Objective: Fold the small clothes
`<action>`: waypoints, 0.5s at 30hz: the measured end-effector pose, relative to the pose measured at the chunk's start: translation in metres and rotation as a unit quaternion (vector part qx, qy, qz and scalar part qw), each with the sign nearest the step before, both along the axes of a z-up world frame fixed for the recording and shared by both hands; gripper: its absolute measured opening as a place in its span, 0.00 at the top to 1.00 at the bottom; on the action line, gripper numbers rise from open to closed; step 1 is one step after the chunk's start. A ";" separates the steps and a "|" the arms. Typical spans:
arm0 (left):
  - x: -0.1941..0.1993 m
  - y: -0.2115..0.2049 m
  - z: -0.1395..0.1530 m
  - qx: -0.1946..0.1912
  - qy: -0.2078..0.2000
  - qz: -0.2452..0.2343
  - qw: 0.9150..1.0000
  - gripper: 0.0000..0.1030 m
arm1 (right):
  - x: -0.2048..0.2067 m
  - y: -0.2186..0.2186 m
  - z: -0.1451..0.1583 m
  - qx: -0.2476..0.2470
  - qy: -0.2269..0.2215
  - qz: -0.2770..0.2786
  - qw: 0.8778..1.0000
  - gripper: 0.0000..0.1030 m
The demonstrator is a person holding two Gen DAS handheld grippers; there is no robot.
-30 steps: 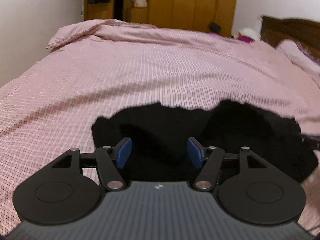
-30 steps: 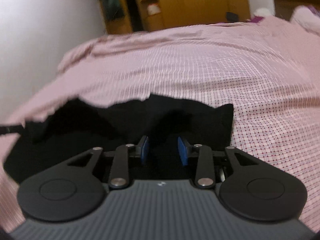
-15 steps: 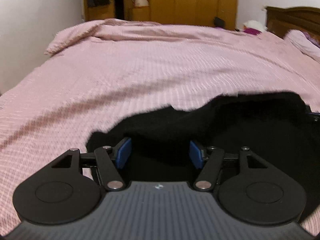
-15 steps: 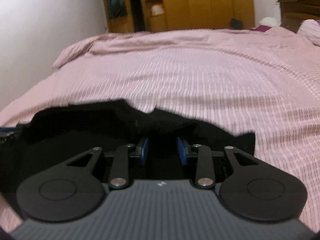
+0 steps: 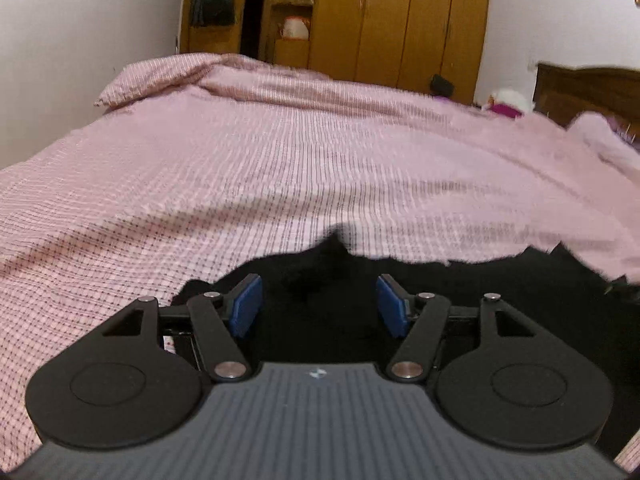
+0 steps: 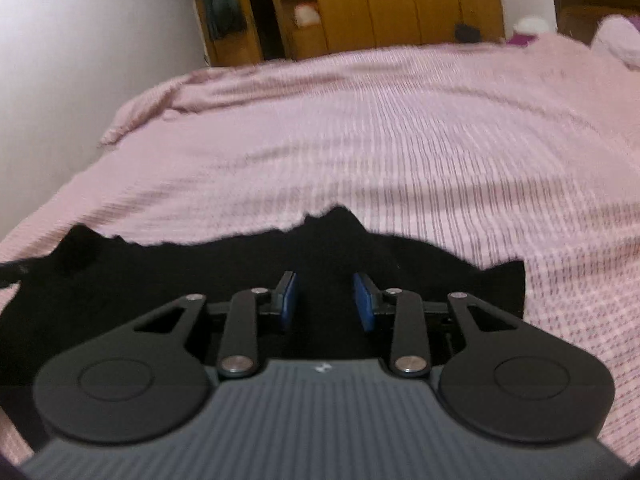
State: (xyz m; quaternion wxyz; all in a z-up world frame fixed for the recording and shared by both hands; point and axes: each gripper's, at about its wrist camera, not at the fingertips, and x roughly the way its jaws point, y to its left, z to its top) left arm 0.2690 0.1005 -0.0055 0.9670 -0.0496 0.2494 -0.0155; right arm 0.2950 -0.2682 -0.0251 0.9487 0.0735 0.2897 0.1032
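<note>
Bed in pink checked cover fills both views; wooden wardrobe at 12 o'clock behind it. Black garment lies spread on the bed's near edge, 6 o'clock under both my tools, rumpled far edge peaking at 12 o'clock of the pads. My left tool stands well open over its left part, gripping nothing I can see. My right tool is roughly a third open over its right part, fabric beneath; contact too dark to tell. Step looks like: positioning to pinch the near hem. Next probably: lower, close on cloth, lift and fold toward 12 o'clock.
</note>
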 end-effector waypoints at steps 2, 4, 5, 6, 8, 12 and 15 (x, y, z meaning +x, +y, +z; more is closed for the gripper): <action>-0.010 0.000 0.008 0.007 -0.019 0.004 1.000 0.34 | 0.004 -0.002 -0.006 0.005 0.007 -0.004 1.000 0.68; -0.020 0.003 0.016 0.011 -0.037 0.005 0.999 0.34 | 0.007 -0.003 -0.008 0.009 0.006 -0.007 1.000 0.68; -0.022 0.004 0.019 0.010 -0.040 -0.001 0.999 0.34 | 0.006 -0.003 -0.009 0.012 0.006 -0.008 1.000 0.68; -0.021 0.004 0.021 0.009 -0.034 -0.011 0.999 0.34 | 0.005 -0.003 -0.007 0.014 0.006 -0.011 1.000 0.68; -0.015 0.003 0.019 0.013 -0.022 -0.028 0.999 0.34 | 0.002 -0.002 -0.003 0.011 -0.004 -0.011 1.000 0.67; 0.004 0.001 0.002 -0.001 0.001 -0.029 1.000 0.34 | 0.004 0.004 -0.006 -0.018 0.008 -0.020 1.000 0.68; 0.026 0.007 -0.021 -0.021 0.044 -0.004 0.999 0.34 | 0.008 0.003 -0.015 -0.024 0.007 -0.019 0.999 0.68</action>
